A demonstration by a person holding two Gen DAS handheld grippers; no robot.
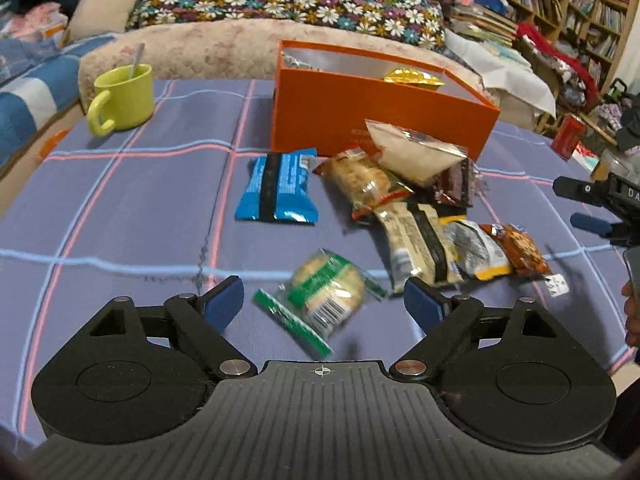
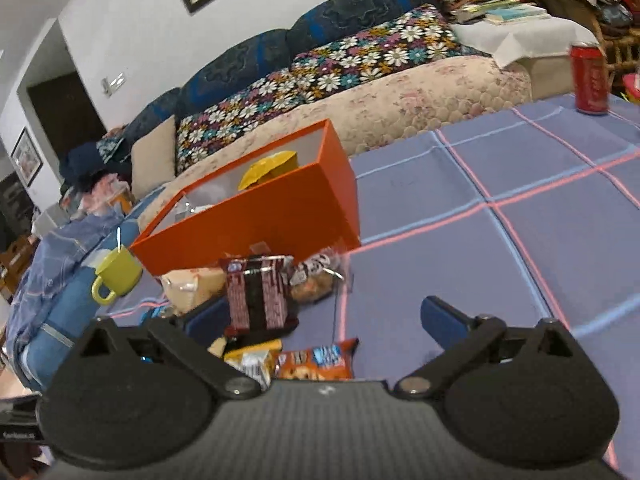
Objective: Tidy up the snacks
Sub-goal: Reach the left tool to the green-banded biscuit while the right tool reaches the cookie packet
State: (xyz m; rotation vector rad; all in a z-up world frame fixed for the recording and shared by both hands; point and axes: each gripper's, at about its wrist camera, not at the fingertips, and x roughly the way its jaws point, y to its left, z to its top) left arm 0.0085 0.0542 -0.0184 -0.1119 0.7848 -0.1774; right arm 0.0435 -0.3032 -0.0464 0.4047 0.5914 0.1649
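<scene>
1. Left wrist view: my left gripper (image 1: 324, 300) hangs over the purple checked tablecloth (image 1: 120, 208) with its jaws apart; a clear green-striped packet of round biscuits (image 1: 324, 300) lies on the cloth between the blue pads, and neither pad presses on it.
2. Further off stands the open orange cardboard box (image 1: 360, 112), white inside. I can see a yellow foil packet (image 1: 414, 77) poking up at its far right end and a bit of a clear wrapper at its left end; the rest of its floor is hidden by the near wall.
3. In front of the box, loose on the cloth: a blue foil snack bar (image 1: 280, 188), a clear bag of pale powder (image 1: 412, 148) leaning against the box, and a heap of mixed wrappers to the right.
4. A lime-green mug (image 1: 124, 98) with a metal spoon (image 1: 136, 56) standing in it sits at the far left.
5. My right gripper (image 1: 596, 208) shows at the right edge.
6. Right wrist view: my right gripper (image 2: 324, 320) stands wide open and holds nothing; a dark red-and-white wrapped bar (image 2: 256, 296) lies just ahead, beside its left pad.
7. The orange box (image 2: 256, 216) here shows the yellow packet (image 2: 268, 168) inside at one end.
8. A red drinks can (image 2: 591, 80) stands upright at the table's far corner.
</scene>
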